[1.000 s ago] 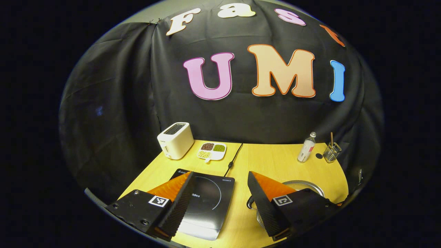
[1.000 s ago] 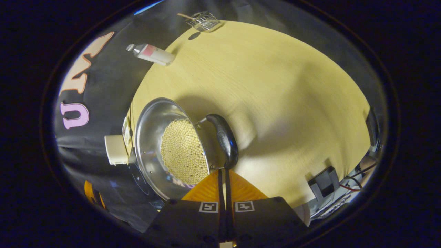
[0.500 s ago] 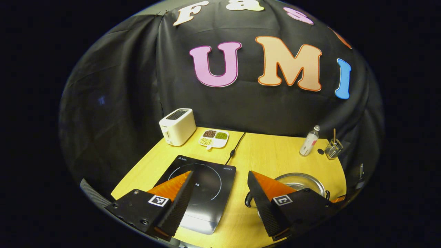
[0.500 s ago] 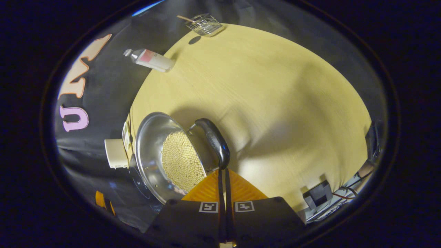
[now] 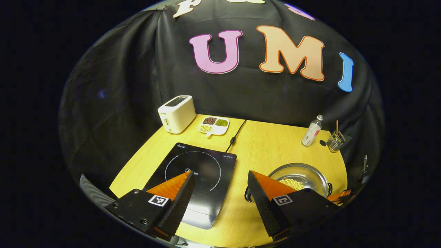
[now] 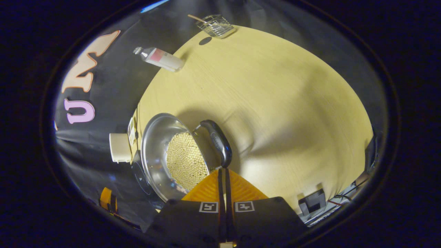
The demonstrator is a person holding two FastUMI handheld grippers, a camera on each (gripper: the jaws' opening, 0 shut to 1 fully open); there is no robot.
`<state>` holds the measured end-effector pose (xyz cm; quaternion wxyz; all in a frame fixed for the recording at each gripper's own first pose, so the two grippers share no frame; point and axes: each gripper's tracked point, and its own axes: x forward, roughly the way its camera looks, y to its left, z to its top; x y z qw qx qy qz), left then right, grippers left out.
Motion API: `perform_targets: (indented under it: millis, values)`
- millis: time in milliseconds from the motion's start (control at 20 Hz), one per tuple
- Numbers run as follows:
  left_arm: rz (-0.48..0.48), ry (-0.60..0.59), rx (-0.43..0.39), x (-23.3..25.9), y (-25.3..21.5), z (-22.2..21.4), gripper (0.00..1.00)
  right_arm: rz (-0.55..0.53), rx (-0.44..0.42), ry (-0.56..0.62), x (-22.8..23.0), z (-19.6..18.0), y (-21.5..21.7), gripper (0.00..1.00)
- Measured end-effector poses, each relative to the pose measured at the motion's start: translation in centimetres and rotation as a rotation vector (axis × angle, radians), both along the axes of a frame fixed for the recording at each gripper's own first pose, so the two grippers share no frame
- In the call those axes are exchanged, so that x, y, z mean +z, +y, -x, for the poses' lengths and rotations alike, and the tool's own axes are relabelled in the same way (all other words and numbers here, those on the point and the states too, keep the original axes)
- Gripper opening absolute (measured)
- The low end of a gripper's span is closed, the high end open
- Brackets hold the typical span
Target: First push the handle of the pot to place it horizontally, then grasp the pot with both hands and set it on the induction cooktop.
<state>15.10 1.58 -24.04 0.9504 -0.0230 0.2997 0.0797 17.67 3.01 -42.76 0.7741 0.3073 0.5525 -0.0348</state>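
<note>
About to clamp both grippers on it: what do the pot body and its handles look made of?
Pot: apparently stainless steel, polished; the inside wall is silvery and mirrors its surroundings. Handle: probably dark plastic, glossy, with bright highlights, on thin metal brackets. The other handle looks alike.

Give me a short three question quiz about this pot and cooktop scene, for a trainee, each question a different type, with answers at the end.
1. True or false: the pot already sits on the induction cooktop.
2. The right gripper has its fingers: A) wide apart B) closed together C) around the bottle.
3. Fill in: the white appliance at the table's back corner is a ____.

Key
1. False; the pot rests on the table beside the cooktop.
2. B, with its tips at the pot handle.
3. Toaster.
</note>
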Motion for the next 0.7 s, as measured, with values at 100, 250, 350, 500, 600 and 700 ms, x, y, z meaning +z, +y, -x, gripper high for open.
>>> perform_targets:
  millis: [100, 250, 350, 500, 600, 700]
  values:
    - [0.004, 0.03, -0.012, -0.8, 0.0, -0.1, 0.94, 0.005, 0.004, -0.018, 0.7, 0.2, -0.6, 0.0]
    - [0.028, 0.061, -0.045, -1.7, -0.7, -0.6, 0.94, 0.012, -0.005, -0.048, 2.0, 0.1, -1.8, 0.04]
    - [0.07, 0.115, -0.087, -3.2, -1.8, -0.5, 0.94, 0.018, 0.018, -0.065, 2.5, -0.3, -2.2, 0.04]
    - [0.101, 0.208, -0.138, -6.1, -2.8, -0.3, 0.95, 0.028, 0.058, -0.101, 3.9, -0.8, -2.7, 0.41]
    - [0.123, 0.254, -0.167, -7.5, -3.7, -0.3, 0.96, 0.049, 0.088, -0.103, 4.1, -1.2, -3.1, 0.8]
    - [0.156, 0.303, -0.197, -9.1, -4.8, -0.2, 0.98, 0.032, 0.11, -0.1, 4.1, -1.6, -2.6, 0.71]
